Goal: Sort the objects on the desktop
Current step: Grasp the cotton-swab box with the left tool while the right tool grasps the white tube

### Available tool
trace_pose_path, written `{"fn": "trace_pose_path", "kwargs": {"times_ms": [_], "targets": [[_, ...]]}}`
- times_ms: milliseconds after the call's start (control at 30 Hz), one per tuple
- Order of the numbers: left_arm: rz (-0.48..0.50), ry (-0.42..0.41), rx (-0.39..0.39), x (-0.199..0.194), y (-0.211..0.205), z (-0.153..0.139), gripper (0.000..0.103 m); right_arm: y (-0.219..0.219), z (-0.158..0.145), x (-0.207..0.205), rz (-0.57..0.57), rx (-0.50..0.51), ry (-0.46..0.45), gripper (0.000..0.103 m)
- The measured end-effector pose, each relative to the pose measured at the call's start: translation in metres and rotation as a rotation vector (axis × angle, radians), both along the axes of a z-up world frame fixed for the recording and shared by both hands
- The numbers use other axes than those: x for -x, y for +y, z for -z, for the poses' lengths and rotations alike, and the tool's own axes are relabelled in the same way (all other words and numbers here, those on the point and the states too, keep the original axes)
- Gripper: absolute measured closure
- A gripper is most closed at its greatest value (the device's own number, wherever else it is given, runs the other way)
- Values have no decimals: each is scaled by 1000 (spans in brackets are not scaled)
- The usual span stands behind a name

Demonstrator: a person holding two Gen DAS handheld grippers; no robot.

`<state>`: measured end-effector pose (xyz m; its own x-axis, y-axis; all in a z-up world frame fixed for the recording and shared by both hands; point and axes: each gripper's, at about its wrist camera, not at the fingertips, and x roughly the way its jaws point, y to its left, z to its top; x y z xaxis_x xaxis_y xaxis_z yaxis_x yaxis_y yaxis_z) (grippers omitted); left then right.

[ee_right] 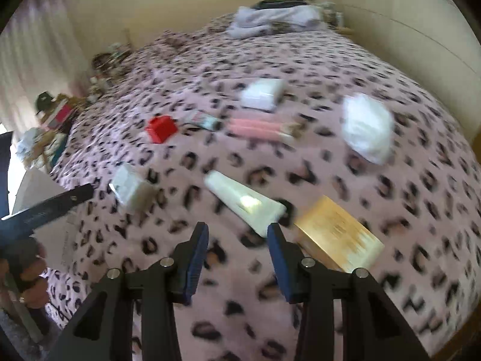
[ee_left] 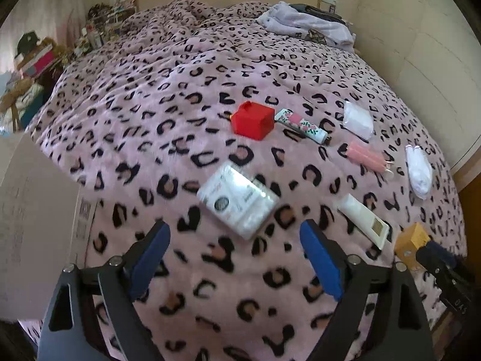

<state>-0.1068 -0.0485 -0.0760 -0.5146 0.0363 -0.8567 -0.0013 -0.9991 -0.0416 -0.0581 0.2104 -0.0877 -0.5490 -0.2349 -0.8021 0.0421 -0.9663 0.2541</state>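
Two hand-held grippers hover over a bed spread with a pink leopard-print blanket [ee_left: 150, 96], where small things lie scattered, well apart from one another. The left gripper [ee_left: 234, 249] points at a white plastic-wrapped tissue pack [ee_left: 237, 200], which lies just ahead of its blue-padded fingers and between their lines, its long axis slanting from far left to near right. Those fingers are spread wide and hold nothing. The right gripper [ee_right: 237, 255] has its fingers parted more narrowly, likewise empty; just beyond its tips lies a cream flat tube [ee_right: 245, 203], long axis running from far left towards the right finger, with a gold rectangular box [ee_right: 338, 234] touching or just beside that finger's outer side; blur forbids certainty. Farther off sit a red cardboard box [ee_left: 253, 119], a floral-printed tube [ee_left: 300, 125], a pink ribbed roller [ee_left: 368, 156] and two white soft packets [ee_left: 357, 118], [ee_left: 418, 171]. Judging by nearness, the tissue pack falls to the left gripper, the cream tube to the right. A pale cardboard carton [ee_left: 33, 210] stands at the bed's left edge.
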Motion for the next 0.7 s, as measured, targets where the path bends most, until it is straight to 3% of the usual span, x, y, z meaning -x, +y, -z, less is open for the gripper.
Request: {"fn": "trace_pose_path", "kwargs": {"times_ms": [233, 400, 700], "targets": [[-7, -42, -5, 25, -1, 29, 12, -42, 22, 53, -237, -100, -48, 62], [-97, -101, -37, 46, -7, 55, 12, -49, 41, 74, -276, -164, -86, 62], [-252, -201, -96, 79, 0, 76, 12, -50, 59, 90, -293, -198, -113, 61]]}}
